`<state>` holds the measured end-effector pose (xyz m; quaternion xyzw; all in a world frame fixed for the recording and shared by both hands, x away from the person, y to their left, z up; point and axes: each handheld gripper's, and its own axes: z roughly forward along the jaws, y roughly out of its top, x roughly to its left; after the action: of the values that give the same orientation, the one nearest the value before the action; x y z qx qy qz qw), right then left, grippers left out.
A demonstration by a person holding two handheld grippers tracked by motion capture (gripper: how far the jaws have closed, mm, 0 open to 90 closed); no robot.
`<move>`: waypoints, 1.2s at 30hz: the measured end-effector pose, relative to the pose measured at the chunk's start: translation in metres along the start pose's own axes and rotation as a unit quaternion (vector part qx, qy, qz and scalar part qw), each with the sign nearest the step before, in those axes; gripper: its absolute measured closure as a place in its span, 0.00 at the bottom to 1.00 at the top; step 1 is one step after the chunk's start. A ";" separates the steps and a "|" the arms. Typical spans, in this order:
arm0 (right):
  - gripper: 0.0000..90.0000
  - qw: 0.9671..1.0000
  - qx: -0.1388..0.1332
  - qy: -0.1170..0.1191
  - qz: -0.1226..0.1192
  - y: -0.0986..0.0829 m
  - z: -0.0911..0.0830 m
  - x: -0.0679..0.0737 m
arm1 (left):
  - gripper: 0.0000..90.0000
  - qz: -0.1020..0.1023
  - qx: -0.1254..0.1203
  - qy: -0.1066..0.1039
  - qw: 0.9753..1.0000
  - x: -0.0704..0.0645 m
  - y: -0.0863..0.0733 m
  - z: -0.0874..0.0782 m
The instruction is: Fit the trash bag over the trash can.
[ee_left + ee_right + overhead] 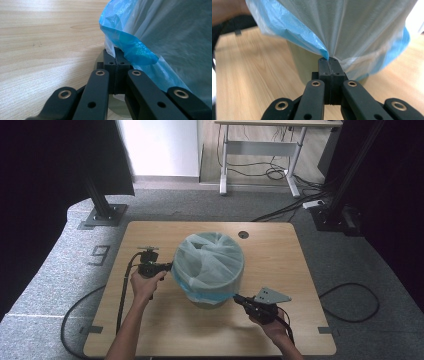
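Bin liner [210, 262], blue-edged, sits over the waste bin [212, 301] mid-frame on the surface [280, 265]; left tongs [169, 266] and right tongs [237, 297] both pinch its hem, jaws pressed together.

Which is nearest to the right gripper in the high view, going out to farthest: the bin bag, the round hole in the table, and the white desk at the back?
1. The bin bag, pinched at its blue hem by the right gripper, which is at the table's near right.
2. The round hole, near the table's far edge.
3. The white desk, on the floor beyond the table.
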<state>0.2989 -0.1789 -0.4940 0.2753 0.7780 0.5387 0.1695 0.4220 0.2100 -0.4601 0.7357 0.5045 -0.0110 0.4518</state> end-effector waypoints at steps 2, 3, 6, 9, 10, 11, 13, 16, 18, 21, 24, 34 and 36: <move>0.99 1.000 0.010 -0.001 0.006 -0.007 0.003 -0.004 | 1.00 -0.001 0.002 0.000 1.000 0.001 -0.001 0.002; 0.99 1.000 0.015 -0.001 0.010 -0.011 0.004 -0.007 | 1.00 -0.002 0.003 -0.001 1.000 0.001 -0.001 0.002; 0.99 0.999 0.033 -0.013 0.004 -0.019 0.007 -0.012 | 1.00 -0.004 0.009 0.001 1.000 0.003 -0.003 0.006; 0.99 0.999 0.041 -0.013 0.016 -0.025 0.009 -0.017 | 1.00 -0.005 0.016 0.004 1.000 0.005 -0.006 0.010; 0.99 0.999 0.045 -0.015 0.019 -0.027 0.009 -0.019 | 1.00 -0.006 0.018 0.004 1.000 0.005 -0.007 0.012; 0.99 0.998 0.049 -0.016 0.023 -0.029 0.010 -0.021 | 1.00 -0.005 0.021 0.006 1.000 0.006 -0.008 0.014; 0.99 0.998 0.059 -0.023 0.022 -0.034 0.011 -0.025 | 1.00 -0.006 0.024 0.007 1.000 0.008 -0.010 0.017; 0.99 0.997 0.066 -0.028 0.032 -0.038 0.011 -0.031 | 1.00 -0.012 0.027 0.006 1.000 0.010 -0.015 0.022; 0.99 0.996 0.069 -0.036 0.034 -0.040 0.011 -0.035 | 1.00 -0.014 0.030 0.005 0.999 0.011 -0.017 0.024; 0.99 0.995 0.075 -0.048 0.047 -0.044 0.010 -0.043 | 1.00 -0.015 0.035 0.004 0.999 0.012 -0.021 0.029; 0.99 0.994 0.078 -0.056 0.046 -0.046 0.010 -0.047 | 1.00 -0.018 0.041 0.001 0.999 0.012 -0.025 0.035; 0.98 0.993 0.066 -0.073 0.061 -0.049 0.011 -0.058 | 0.99 -0.026 0.044 -0.004 0.999 0.016 -0.030 0.043; 0.97 0.993 0.063 -0.075 0.062 -0.049 0.012 -0.058 | 0.99 -0.027 0.043 -0.005 0.999 0.016 -0.031 0.044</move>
<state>0.3396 -0.2192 -0.5456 0.3725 0.7769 0.4759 0.1764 0.4256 0.1944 -0.5138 0.7407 0.5210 -0.0485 0.4214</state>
